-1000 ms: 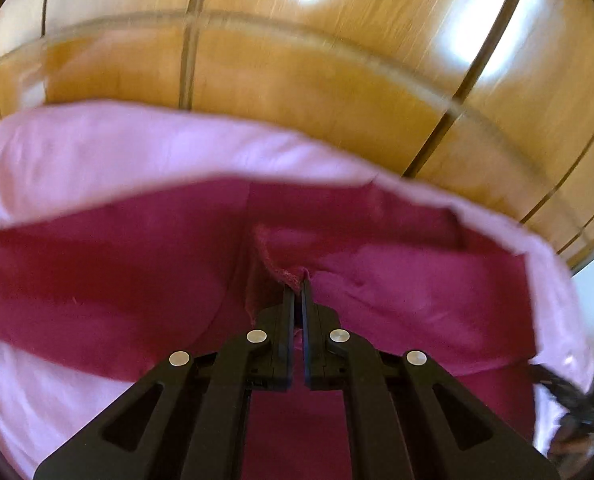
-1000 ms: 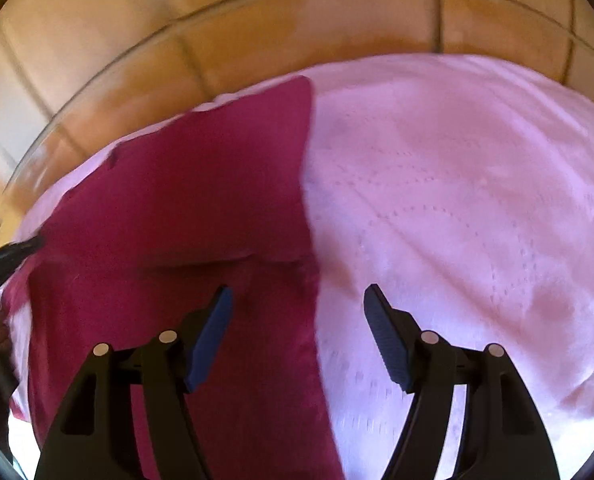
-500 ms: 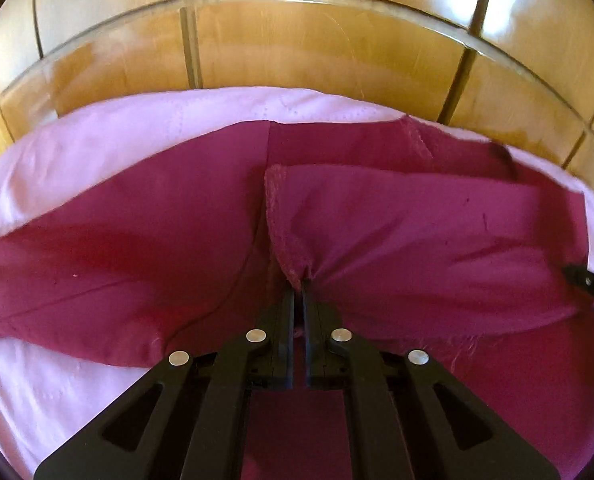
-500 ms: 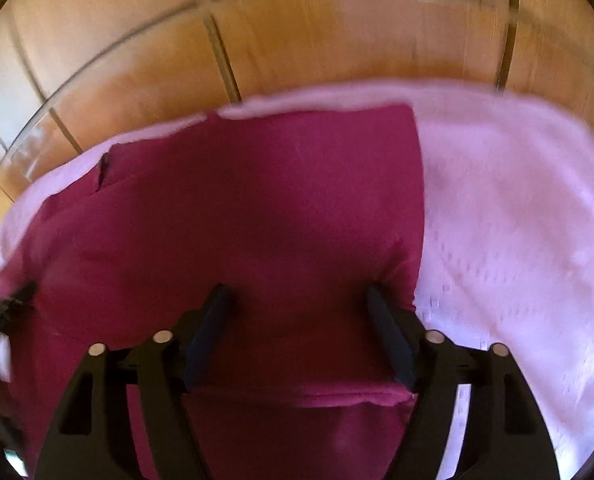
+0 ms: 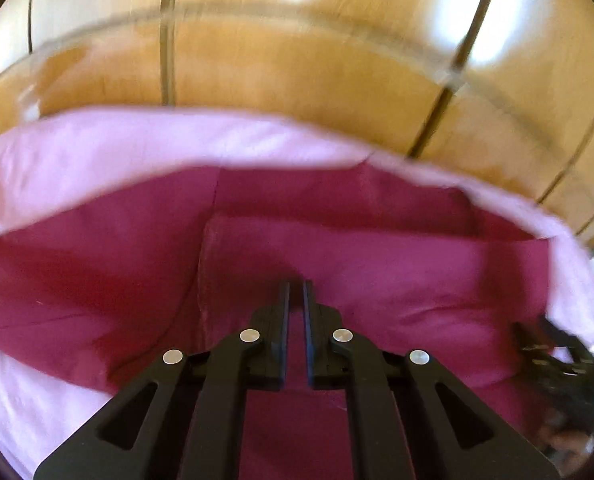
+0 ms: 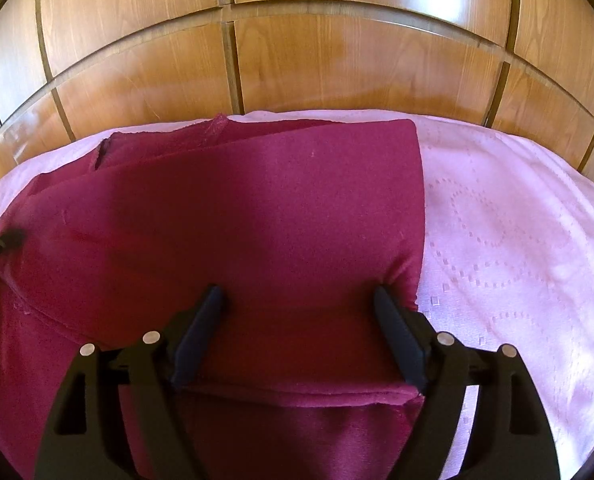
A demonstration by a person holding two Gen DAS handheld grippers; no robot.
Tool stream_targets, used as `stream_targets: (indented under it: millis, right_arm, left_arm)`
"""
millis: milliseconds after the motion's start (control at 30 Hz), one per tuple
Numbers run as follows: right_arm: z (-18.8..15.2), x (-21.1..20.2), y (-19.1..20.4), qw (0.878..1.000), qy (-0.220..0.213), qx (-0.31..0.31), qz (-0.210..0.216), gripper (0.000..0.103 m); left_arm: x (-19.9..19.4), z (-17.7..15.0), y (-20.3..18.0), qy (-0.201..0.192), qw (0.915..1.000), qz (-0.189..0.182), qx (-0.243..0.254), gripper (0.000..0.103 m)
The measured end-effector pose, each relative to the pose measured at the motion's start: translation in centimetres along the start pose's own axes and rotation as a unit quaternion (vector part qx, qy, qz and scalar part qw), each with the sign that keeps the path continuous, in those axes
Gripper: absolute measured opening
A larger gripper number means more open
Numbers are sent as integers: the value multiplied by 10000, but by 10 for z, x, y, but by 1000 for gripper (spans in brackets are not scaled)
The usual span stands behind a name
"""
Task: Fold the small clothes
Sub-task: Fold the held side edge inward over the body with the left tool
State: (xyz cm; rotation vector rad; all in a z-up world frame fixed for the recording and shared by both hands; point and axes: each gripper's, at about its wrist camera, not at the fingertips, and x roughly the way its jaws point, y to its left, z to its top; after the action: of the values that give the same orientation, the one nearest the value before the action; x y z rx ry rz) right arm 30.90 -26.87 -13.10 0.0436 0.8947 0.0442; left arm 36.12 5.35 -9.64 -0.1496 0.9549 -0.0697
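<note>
A maroon garment (image 6: 257, 220) is spread on a pink sheet (image 6: 517, 240) that covers a bed, with wooden panels (image 6: 337, 60) behind it. A flap of the garment has been laid over the rest, so that its upper layer ends in a straight edge on the right and a doubled hem near the camera. The right gripper (image 6: 297, 296) is set over that flap near its right corner; its jaws stand wide and have just been opening further, with cloth lying between them but not pressed by the pads. This is judged to be a release, the flap being left where it was laid. In the left wrist view the left gripper (image 5: 295, 286) is seen with its jaws nearly together and a thin slit between them. Maroon cloth lies right at the tips, but blur hides whether a pinch of it is caught there, so that cannot be told. The narrow jaws at the flap's inner edge are judged to serve as an anchor, so that the fold is kept from sliding while the other side is let go. The first fold appears laid; further folds seem to remain. A loose flap could spring back if both sides are freed at once.
</note>
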Motion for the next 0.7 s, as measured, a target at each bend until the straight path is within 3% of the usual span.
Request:
stream_targets:
  millis: [33,100,233,333,433,567,700]
  right_arm:
    - [1,2,2,10000,1,-10,-12,79]
    - [0,3,4,10000,-11,-29,-38,80]
    - [0,4,5,10000,-16,-32,-58,81]
    - [1,5,6,10000,-15,-25,-57,81]
    - [1,5,5,10000,-9,-17,-41,81]
    - [0,5,4,10000,-10,-10,-24,82]
    - [0,6,5,10000,-9,-43,-74,83]
  left_arm:
    - [14,-4,6,150,9999,54,-63,4]
    - [17,-9,13,-51,9998,-122,-142,4]
    - [14,-10,19,-13,9994,-263,-206,4]
    - [2,-12,28,125,9977,-484,-457,4]
    - [-28,-27,43,-88,9951,-714,-682,4]
    - [-70,-54,87,-477,9870,-918,-1231,4]
    - [-108,-82,161,-797,9772,-507,-1899,4]
